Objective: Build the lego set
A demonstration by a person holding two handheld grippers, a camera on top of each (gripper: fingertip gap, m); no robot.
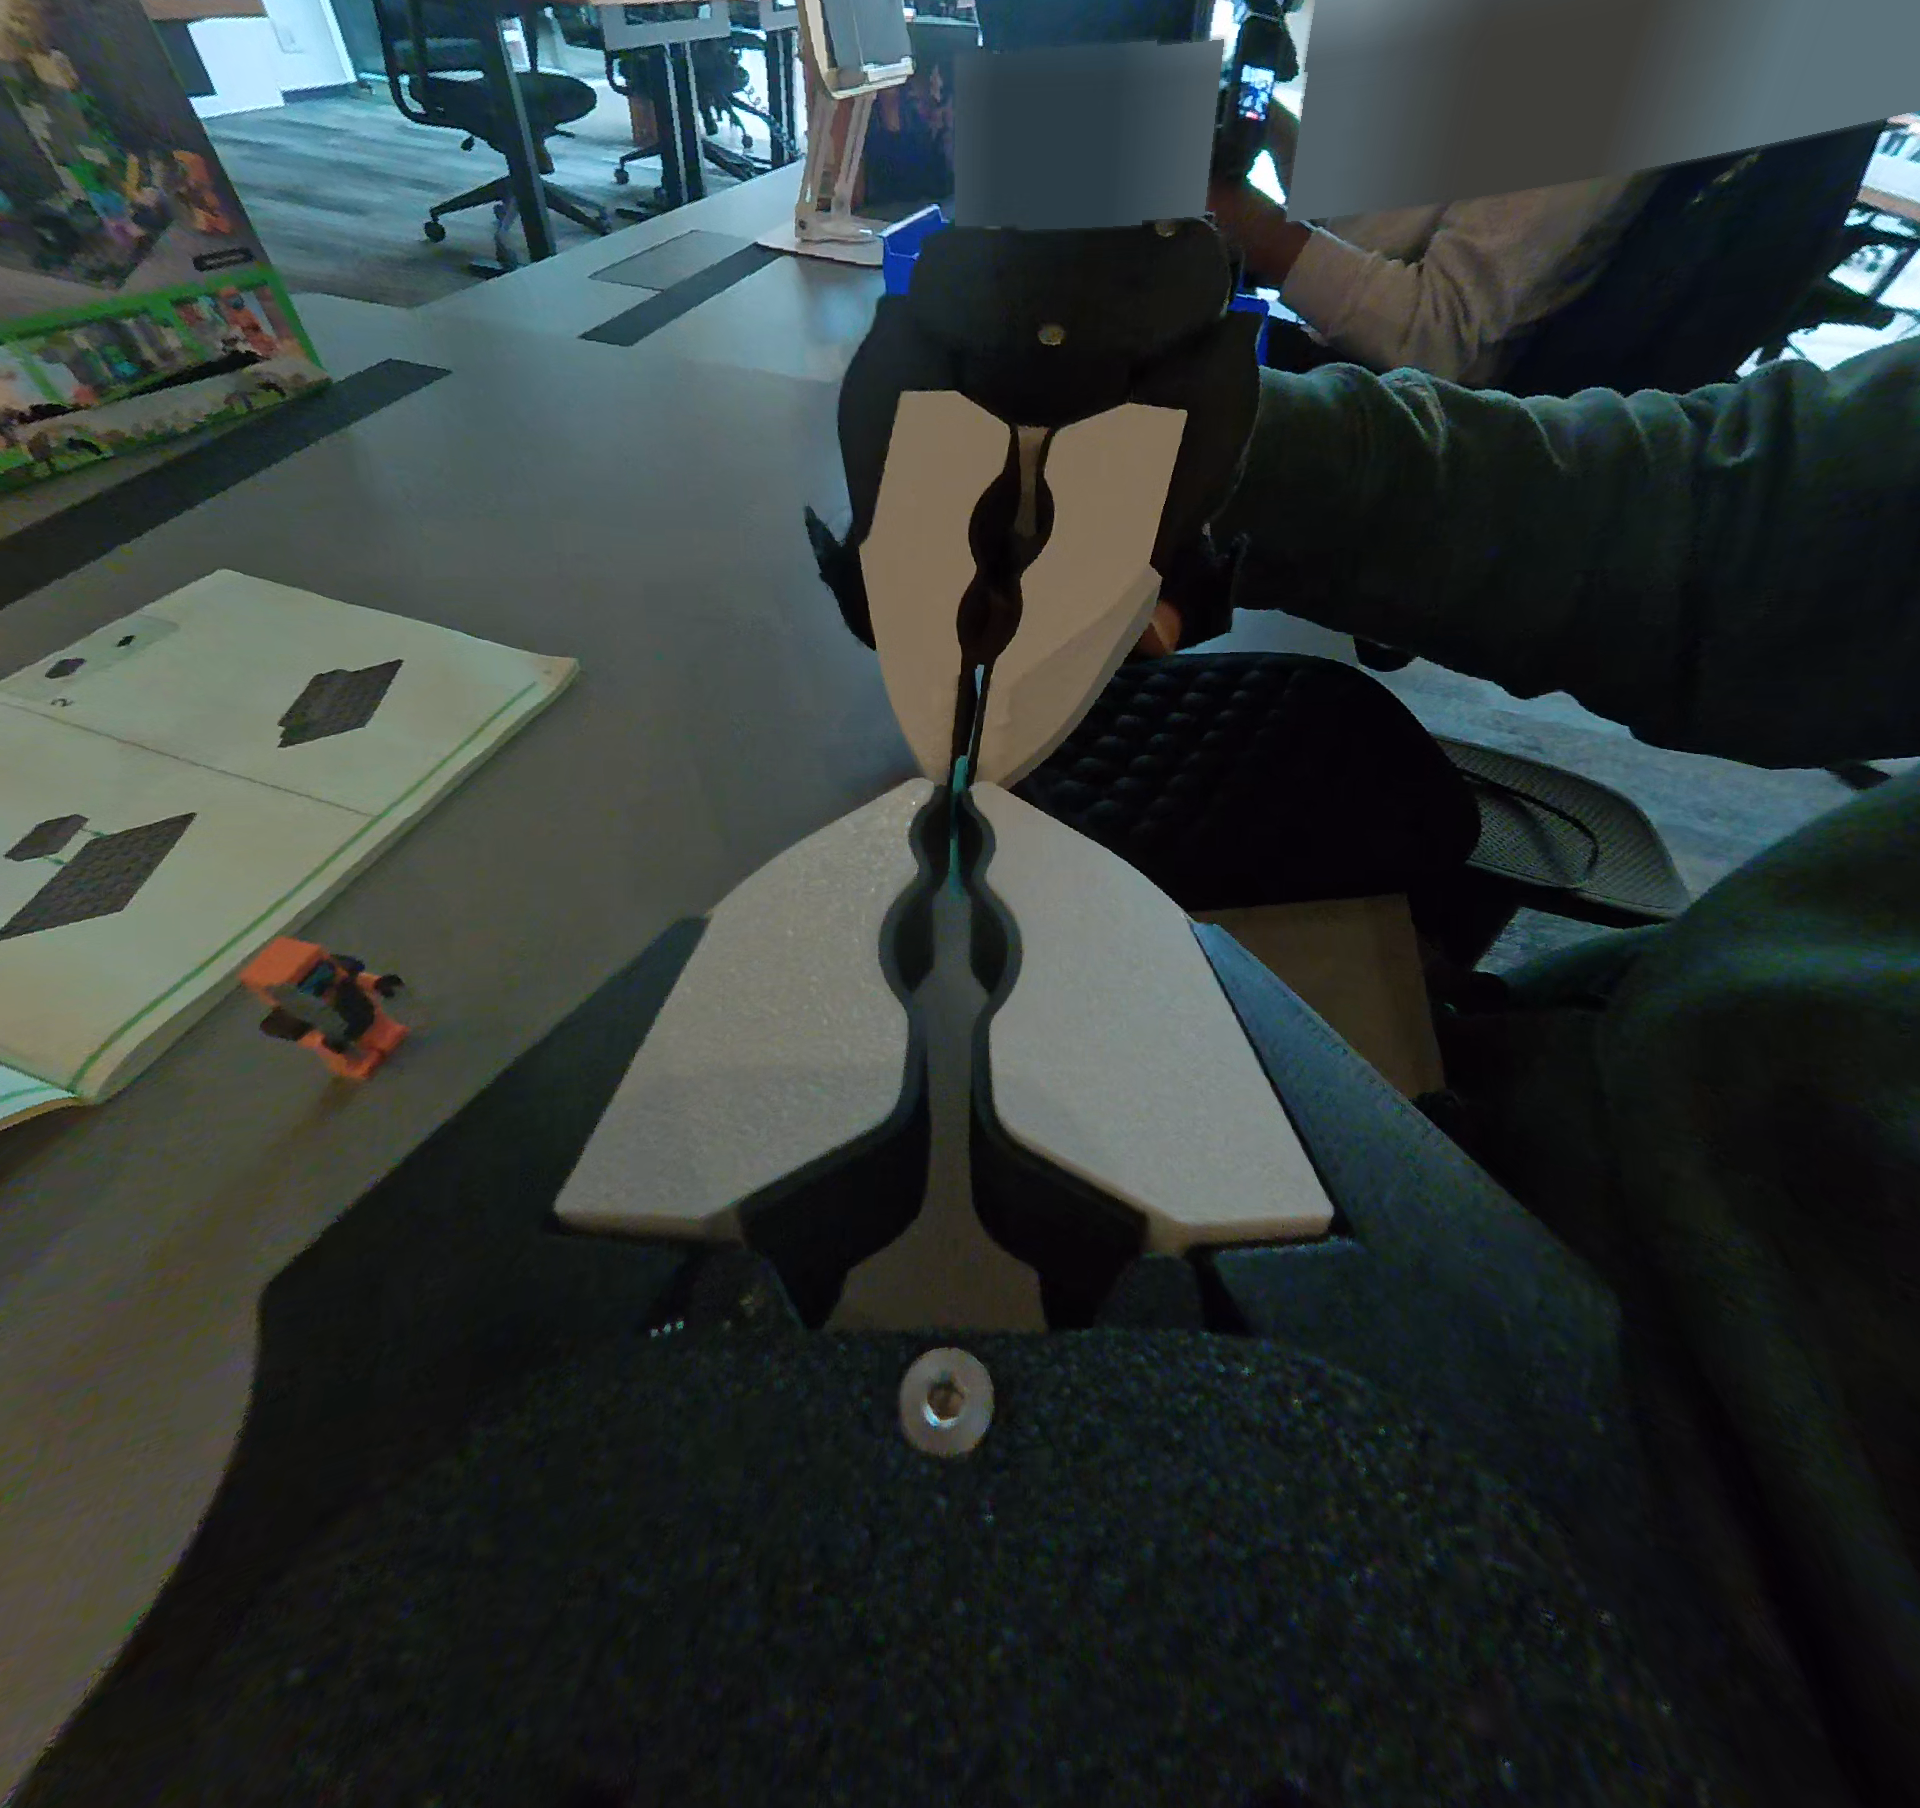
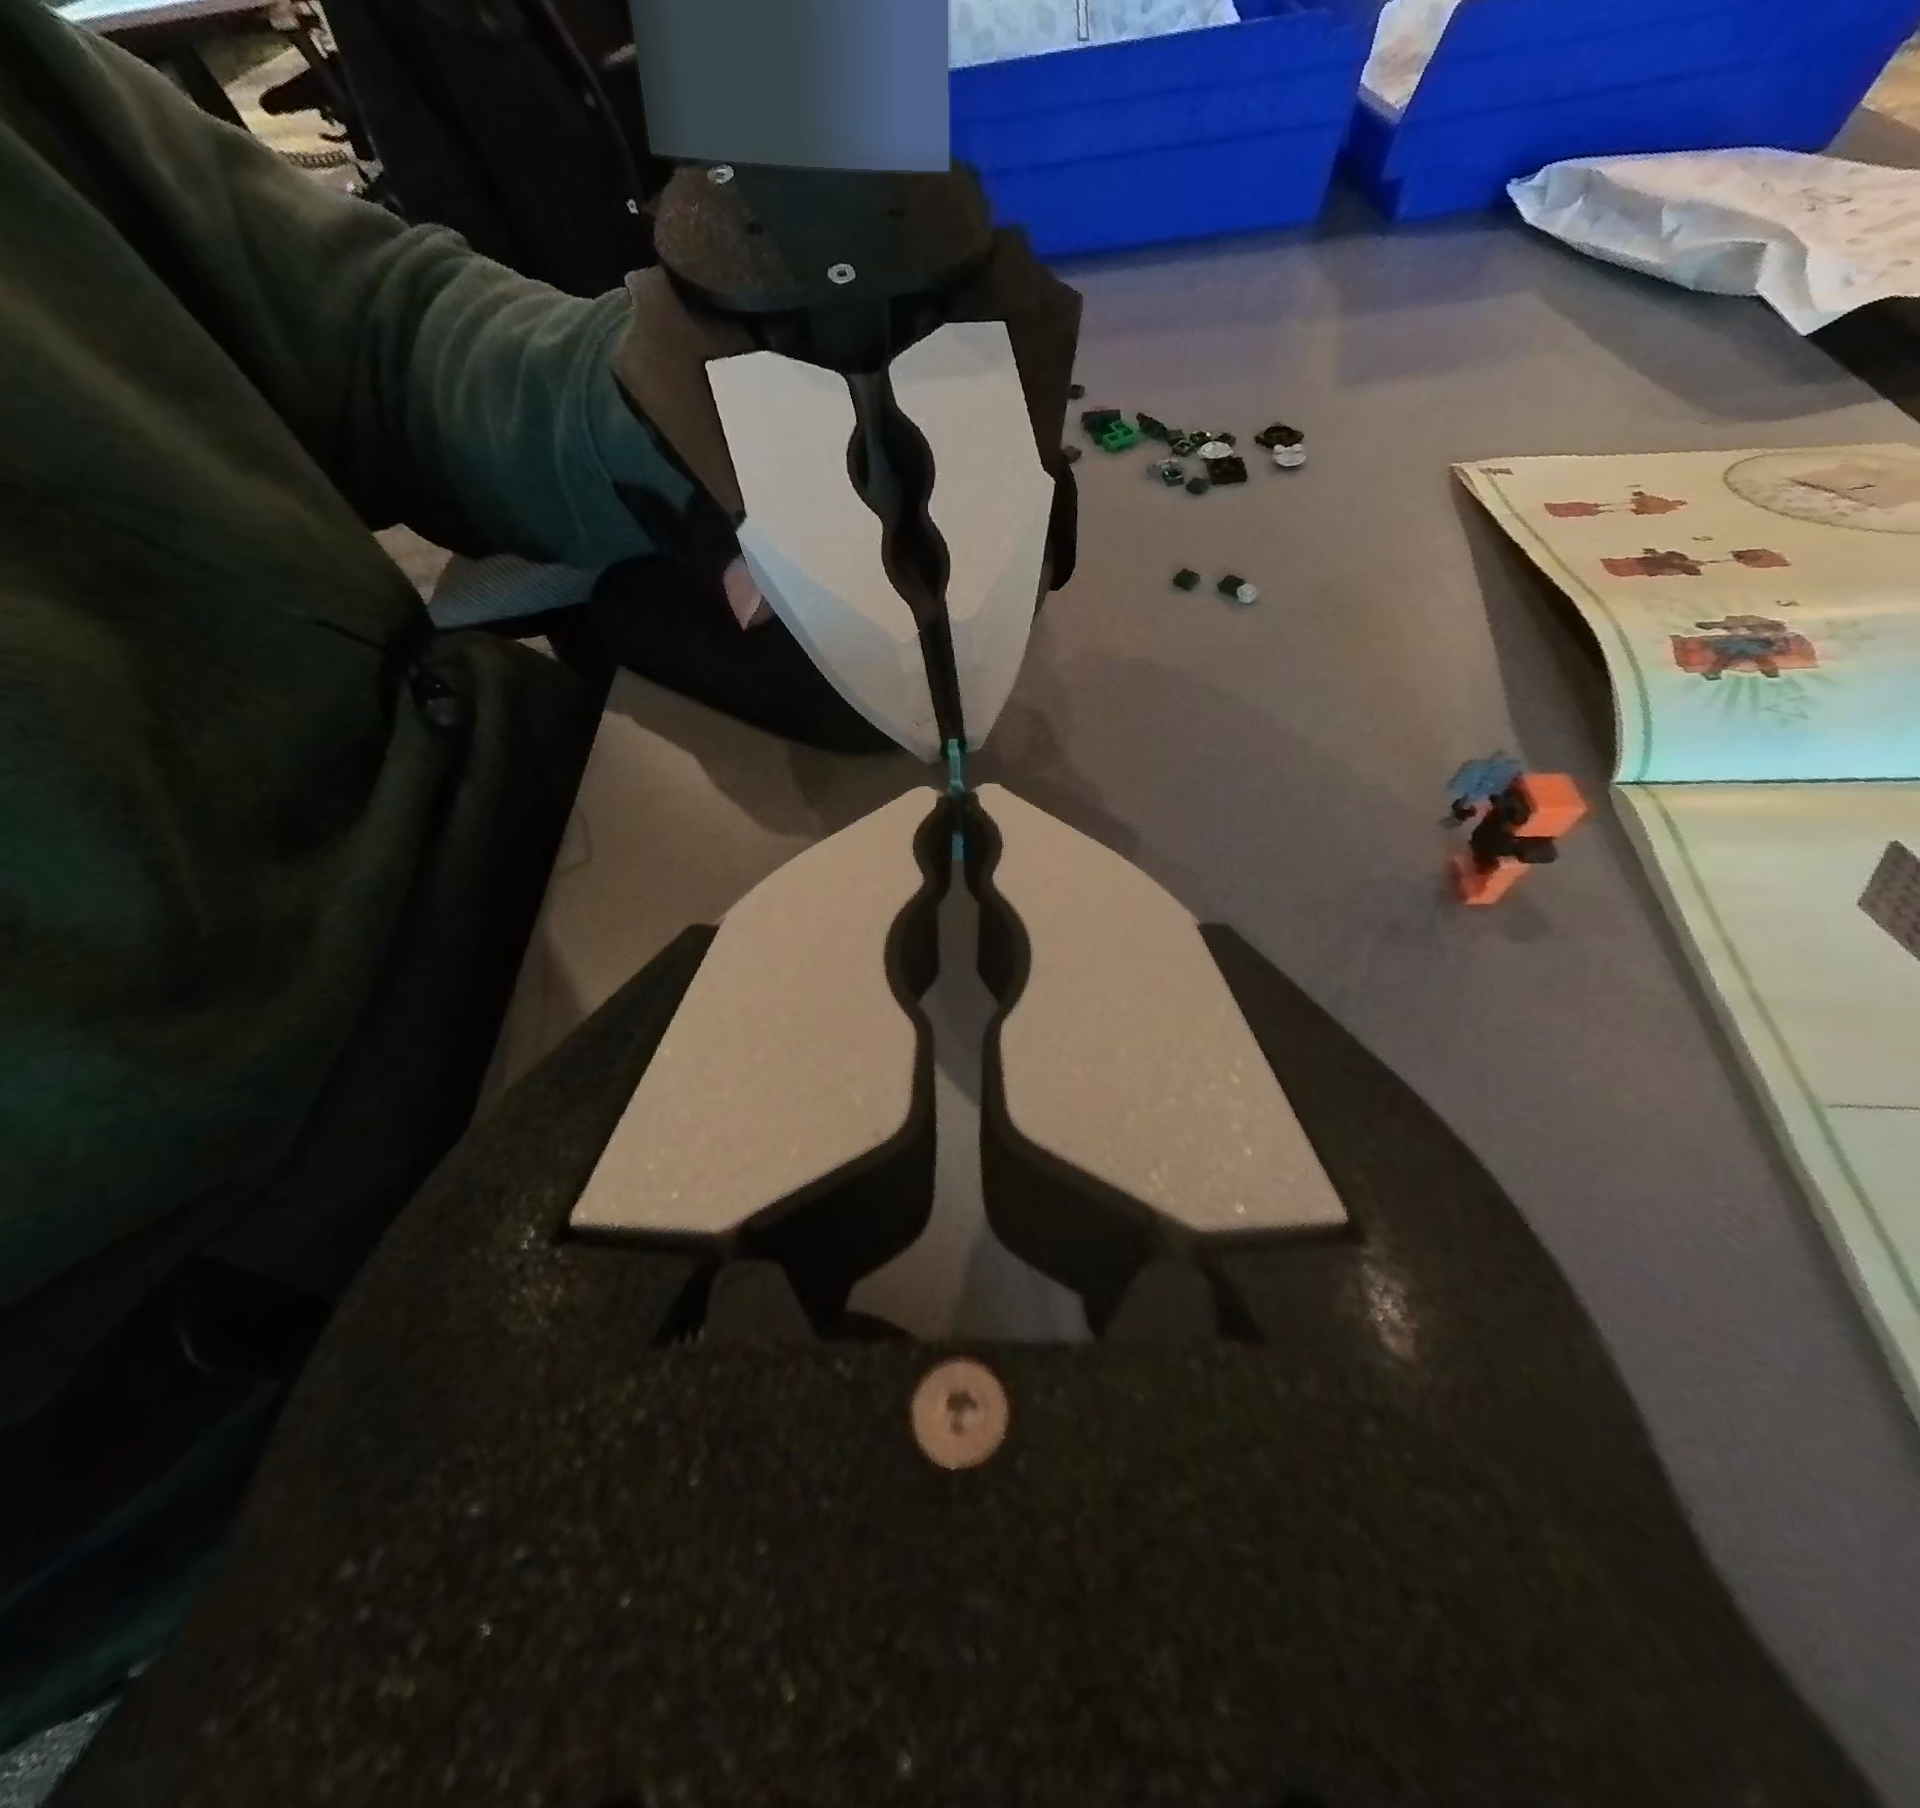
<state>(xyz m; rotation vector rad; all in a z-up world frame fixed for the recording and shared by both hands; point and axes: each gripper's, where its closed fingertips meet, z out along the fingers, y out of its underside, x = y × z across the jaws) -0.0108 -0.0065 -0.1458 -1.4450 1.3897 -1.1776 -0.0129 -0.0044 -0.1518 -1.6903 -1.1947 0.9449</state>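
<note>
My two grippers meet tip to tip above the grey table (image 1: 623, 532). My left gripper (image 1: 956, 804) is shut on a thin teal lego piece (image 1: 958, 784) that sticks out of its tips. My right gripper (image 2: 956, 804) faces it and is shut on the same teal piece (image 2: 954, 771). The right gripper shows in the left wrist view (image 1: 964, 761), and the left gripper shows in the right wrist view (image 2: 951, 738). A small orange and black lego figure (image 1: 327, 1005) stands on the table, also in the right wrist view (image 2: 1512, 833).
The open instruction booklet (image 1: 208, 771) lies beside the figure, also in the right wrist view (image 2: 1766, 719). Loose small dark and green pieces (image 2: 1195, 454) lie farther back. Blue bins (image 2: 1143, 127), a white paper bag (image 2: 1714, 220) and the set's box (image 1: 125, 200) stand around the table's edges. Less than 4 cm separates the two grippers' tips.
</note>
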